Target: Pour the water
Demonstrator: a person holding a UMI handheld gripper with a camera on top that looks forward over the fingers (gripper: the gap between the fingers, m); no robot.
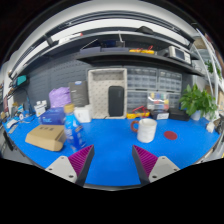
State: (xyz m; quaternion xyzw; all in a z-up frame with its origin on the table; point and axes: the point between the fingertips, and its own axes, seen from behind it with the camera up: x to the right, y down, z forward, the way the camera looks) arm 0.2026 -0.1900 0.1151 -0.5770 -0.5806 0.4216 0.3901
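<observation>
A white cup [146, 130] with an orange handle stands on the blue desk [110, 150], ahead of the gripper [112, 161] and a little to its right. Its wall looks smooth and round. Ahead to the left stands a clear bottle [71, 128] with a blue label, beside a tan, bread-like lump [45, 138]. The gripper's fingers are spread wide, purple pads [80, 161] bare, holding and touching nothing.

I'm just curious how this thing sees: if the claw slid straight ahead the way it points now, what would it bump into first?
Probably nothing soon. The open claw points over bare blue table; the white cup sits slightly right of that line, the bottle left. Farther on stands the white cabinet, though depth is hard to judge.
</observation>
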